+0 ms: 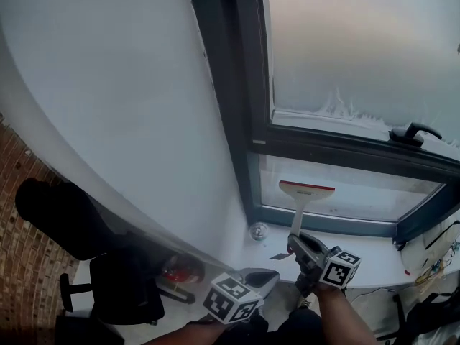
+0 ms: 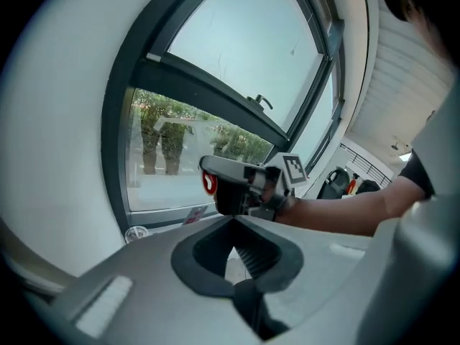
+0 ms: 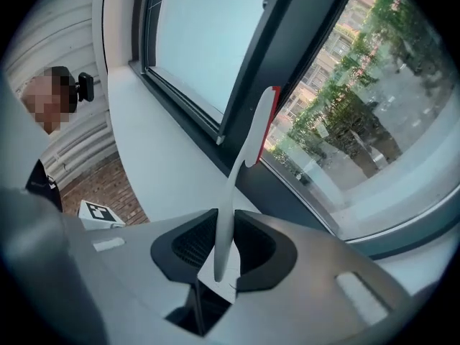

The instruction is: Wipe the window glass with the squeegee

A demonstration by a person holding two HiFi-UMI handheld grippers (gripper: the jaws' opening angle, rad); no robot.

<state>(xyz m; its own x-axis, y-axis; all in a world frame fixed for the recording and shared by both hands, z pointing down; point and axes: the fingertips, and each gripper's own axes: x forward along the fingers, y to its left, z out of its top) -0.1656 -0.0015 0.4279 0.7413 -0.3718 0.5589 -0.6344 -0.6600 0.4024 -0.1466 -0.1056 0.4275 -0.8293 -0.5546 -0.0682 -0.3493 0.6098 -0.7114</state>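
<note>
The squeegee (image 1: 307,190) is white with a red blade strip, and its head rests flat against the lower window pane (image 1: 374,196). Its thin handle runs down into my right gripper (image 1: 298,241), which is shut on it just above the sill. In the right gripper view the handle (image 3: 228,214) rises from between the pads of that gripper (image 3: 219,257) toward the dark frame. My left gripper (image 1: 260,279) hangs lower left of the right one, off the glass. Its jaws (image 2: 233,254) are drawn close together, leaving only a thin slit with nothing in it.
The upper pane (image 1: 359,42) is frosted, with a black window handle (image 1: 411,133) on its frame. On the white sill (image 1: 366,254) sits a small round cup (image 1: 259,231). A black chair (image 1: 122,286) and a red object (image 1: 176,270) stand below left. Cables (image 1: 431,268) lie at the right.
</note>
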